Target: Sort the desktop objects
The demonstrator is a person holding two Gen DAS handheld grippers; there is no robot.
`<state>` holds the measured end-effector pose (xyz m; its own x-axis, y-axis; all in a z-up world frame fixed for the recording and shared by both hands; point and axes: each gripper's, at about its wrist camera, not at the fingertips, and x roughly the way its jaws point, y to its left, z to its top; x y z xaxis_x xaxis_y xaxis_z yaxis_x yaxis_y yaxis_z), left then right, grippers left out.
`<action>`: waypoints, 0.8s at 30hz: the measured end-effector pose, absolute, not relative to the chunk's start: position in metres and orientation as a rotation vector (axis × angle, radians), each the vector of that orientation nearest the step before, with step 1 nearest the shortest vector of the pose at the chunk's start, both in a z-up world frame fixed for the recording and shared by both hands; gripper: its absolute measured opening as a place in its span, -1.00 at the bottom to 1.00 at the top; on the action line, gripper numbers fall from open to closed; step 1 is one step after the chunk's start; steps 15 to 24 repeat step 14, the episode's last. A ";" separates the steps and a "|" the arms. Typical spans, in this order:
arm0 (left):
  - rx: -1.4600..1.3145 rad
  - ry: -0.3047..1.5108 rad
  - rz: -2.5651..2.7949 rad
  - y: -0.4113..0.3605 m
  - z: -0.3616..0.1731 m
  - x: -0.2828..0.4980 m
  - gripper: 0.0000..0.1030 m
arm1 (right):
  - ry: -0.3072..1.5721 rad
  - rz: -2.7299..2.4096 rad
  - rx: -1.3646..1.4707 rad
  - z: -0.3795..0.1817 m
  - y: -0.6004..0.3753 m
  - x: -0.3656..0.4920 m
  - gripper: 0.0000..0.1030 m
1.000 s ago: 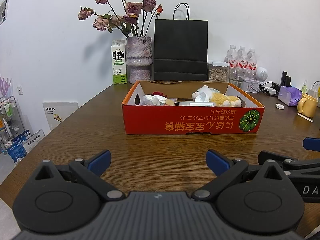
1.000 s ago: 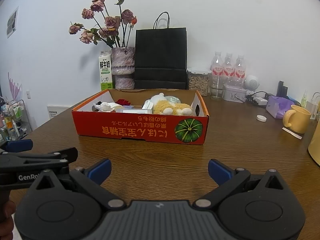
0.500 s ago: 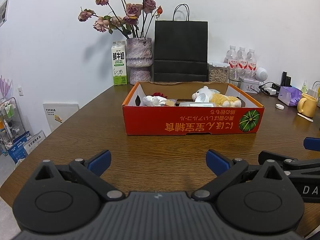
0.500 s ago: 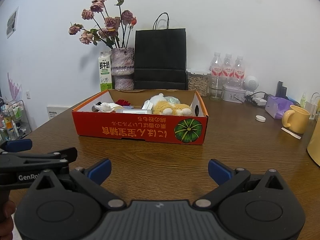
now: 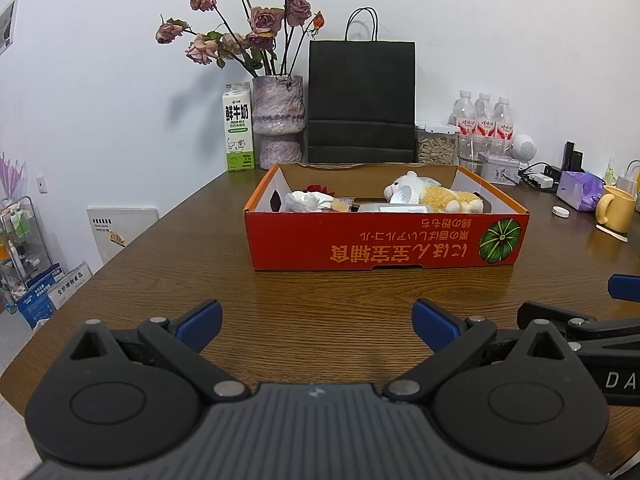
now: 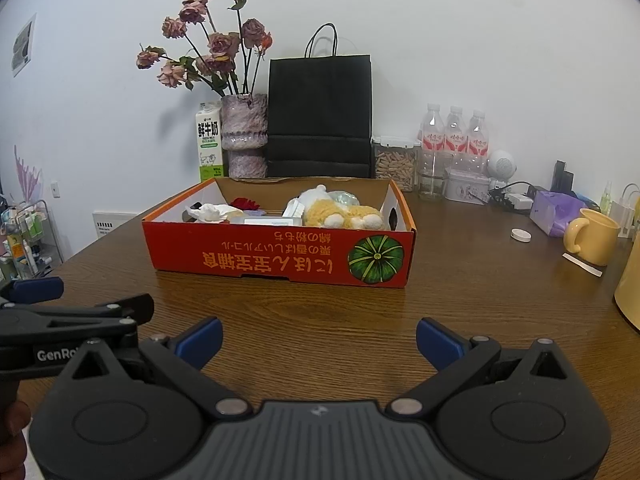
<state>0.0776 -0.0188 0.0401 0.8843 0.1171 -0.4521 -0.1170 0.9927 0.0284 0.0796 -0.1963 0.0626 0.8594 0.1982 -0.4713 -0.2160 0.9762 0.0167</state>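
While nothing on the table [image 5: 320,304] has changed place since the earlier frames, both views have shifted only very slightly, so the scene is almost the same as one second ago. The left gripper [image 5: 316,326] is spread wide and holds nothing; it hovers low over the bare wood in front of the red cardboard box [image 5: 384,240]. The right gripper [image 6: 318,340] is also released and empty, just beside the left one, and both face the box.

Inside the box lie a plush toy [image 5: 436,198], some crumpled white paper [image 5: 306,201], a red item [image 5: 318,189] near the back-left side and a flat white package [image 5: 400,209]; the front wall hides their lower parts.

Behind the box, against the wall, stand a milk carton [image 5: 239,128], a vase with dried roses [image 5: 278,120], a black paper bag [image 5: 361,100], a clear jar [image 5: 436,146] and three water bottles [image 5: 484,120]. To the right are a purple pouch [image 6: 554,212], a yellow mug [image 6: 592,236] and a small white cap [image 6: 521,235]. Nothing stands between the grippers and the box.
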 end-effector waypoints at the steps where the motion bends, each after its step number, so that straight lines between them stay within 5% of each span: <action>1: 0.000 0.471 0.122 -0.019 0.040 0.078 1.00 | 0.492 0.217 -0.037 0.063 -0.196 0.080 1.00; 24: 0.012 0.467 0.114 -0.021 0.036 0.083 1.00 | 0.502 0.212 -0.028 0.056 -0.198 0.083 1.00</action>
